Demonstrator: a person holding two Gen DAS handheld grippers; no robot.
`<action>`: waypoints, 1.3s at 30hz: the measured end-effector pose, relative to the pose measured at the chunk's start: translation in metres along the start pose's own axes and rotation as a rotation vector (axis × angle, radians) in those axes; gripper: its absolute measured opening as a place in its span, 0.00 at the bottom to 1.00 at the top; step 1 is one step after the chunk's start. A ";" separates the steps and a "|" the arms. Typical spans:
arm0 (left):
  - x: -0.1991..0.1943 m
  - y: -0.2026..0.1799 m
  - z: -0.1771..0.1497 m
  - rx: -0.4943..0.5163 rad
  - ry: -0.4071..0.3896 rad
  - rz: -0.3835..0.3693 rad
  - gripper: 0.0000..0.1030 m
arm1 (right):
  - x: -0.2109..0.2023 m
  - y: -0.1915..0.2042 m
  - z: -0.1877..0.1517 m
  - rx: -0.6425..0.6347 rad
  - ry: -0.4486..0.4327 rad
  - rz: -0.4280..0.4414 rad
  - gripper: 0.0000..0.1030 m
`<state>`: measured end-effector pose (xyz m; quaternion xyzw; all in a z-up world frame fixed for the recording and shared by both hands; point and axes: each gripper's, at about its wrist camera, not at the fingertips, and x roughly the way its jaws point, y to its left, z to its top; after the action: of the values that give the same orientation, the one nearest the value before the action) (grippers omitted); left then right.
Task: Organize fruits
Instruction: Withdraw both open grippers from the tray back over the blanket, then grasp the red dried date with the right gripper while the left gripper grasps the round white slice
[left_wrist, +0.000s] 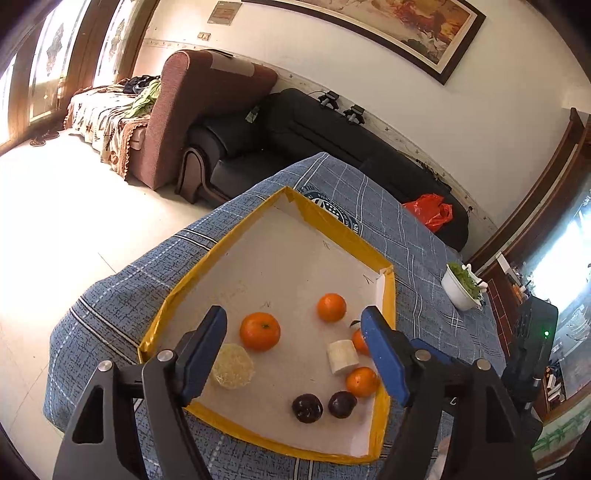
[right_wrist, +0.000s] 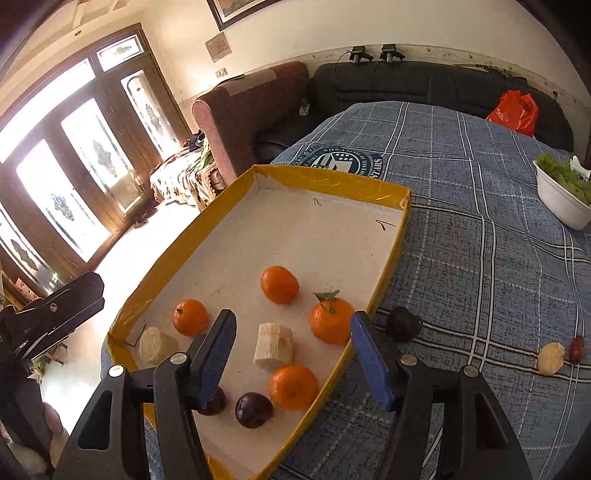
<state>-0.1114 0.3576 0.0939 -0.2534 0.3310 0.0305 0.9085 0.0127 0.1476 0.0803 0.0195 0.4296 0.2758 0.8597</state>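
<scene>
Right wrist view: most fruits are already gathered in the yellow tray, three pieces are left on the tabletop, both hand-held grippers stand apart, empty.

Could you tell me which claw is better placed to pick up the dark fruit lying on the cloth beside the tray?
Probably the right claw: it is open, and the dark fruit lies just past its right finger, outside the tray.
</scene>
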 end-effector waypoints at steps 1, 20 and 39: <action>0.000 -0.002 -0.002 0.000 0.005 -0.002 0.73 | -0.004 -0.003 -0.004 0.002 -0.003 0.001 0.68; -0.003 -0.106 -0.052 0.155 0.081 -0.054 0.77 | -0.089 -0.128 -0.074 0.206 -0.054 -0.102 0.69; 0.063 -0.164 -0.092 0.301 0.244 -0.093 0.77 | -0.117 -0.257 -0.089 0.427 -0.091 -0.261 0.68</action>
<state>-0.0801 0.1634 0.0672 -0.1315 0.4272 -0.0920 0.8898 0.0075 -0.1458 0.0392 0.1576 0.4379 0.0643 0.8828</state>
